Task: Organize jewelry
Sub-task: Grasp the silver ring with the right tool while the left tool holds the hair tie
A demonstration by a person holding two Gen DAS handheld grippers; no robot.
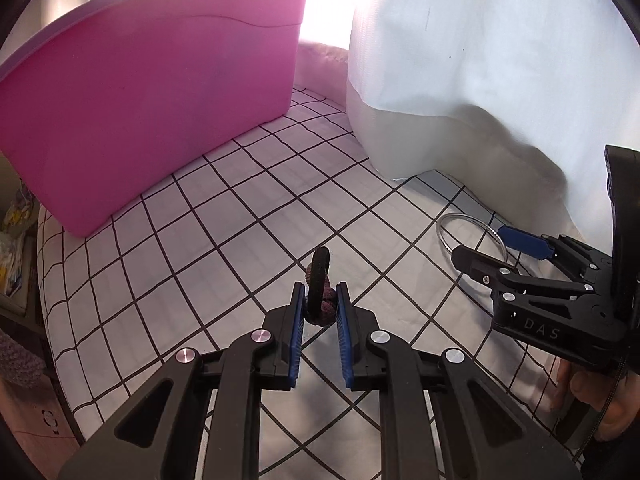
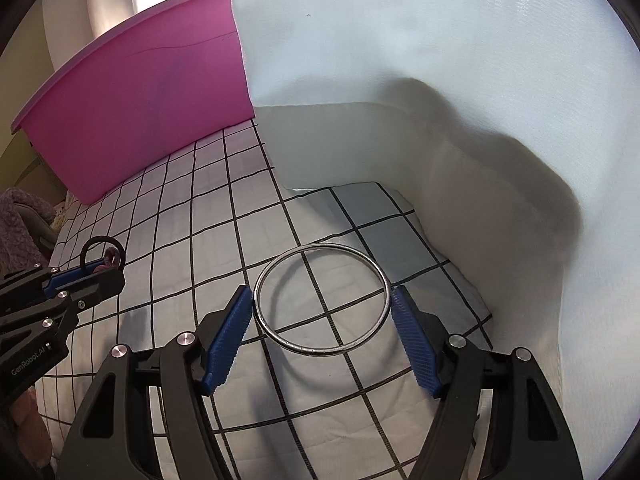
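Tub (image 1: 152, 92) and curtain (image 2: 460, 80) behind bangle (image 2: 322, 300)

A home bedroom is showing here. A checked bedsheet (image 1: 224, 216) is spreading beneath the fingers, a pink tub (image 1: 152, 100) and white curtain (image 2: 440, 80) standing beyond them.

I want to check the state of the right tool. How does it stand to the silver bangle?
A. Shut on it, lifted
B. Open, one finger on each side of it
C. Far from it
B: the right tool is open, and the silver bangle lies flat on the checked cloth between its fingers.
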